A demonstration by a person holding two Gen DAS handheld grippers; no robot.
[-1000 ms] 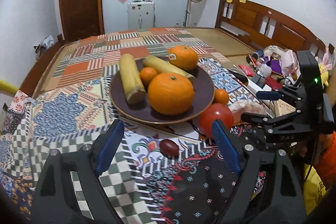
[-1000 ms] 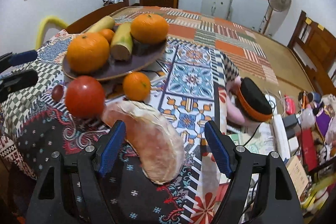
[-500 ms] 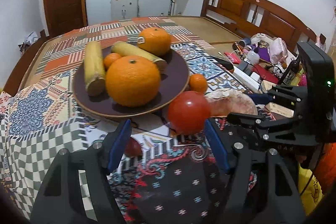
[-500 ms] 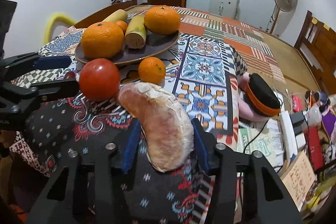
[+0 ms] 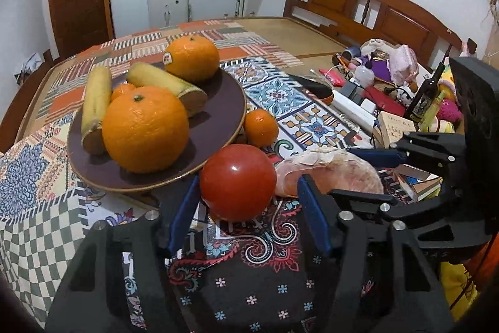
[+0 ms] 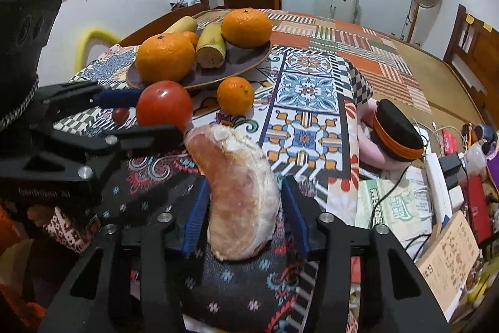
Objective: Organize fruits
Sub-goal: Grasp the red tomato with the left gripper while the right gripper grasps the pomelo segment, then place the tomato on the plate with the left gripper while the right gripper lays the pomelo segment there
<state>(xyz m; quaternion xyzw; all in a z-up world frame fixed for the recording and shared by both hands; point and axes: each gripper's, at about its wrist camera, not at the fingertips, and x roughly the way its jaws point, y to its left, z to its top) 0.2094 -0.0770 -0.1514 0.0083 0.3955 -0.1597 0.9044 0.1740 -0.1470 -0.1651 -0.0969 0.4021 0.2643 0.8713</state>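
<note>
I count two big oranges (image 5: 145, 128) (image 5: 192, 57) on the plate (image 5: 218, 111), plus two banana pieces (image 5: 95, 108) (image 5: 167, 83) and one small tangerine (image 5: 123, 90). Beside the plate I see one more tangerine (image 5: 261, 128), one tomato (image 5: 237, 182), one peeled pomelo wedge (image 5: 330, 172) and one small dark red fruit (image 6: 120, 115).
</note>
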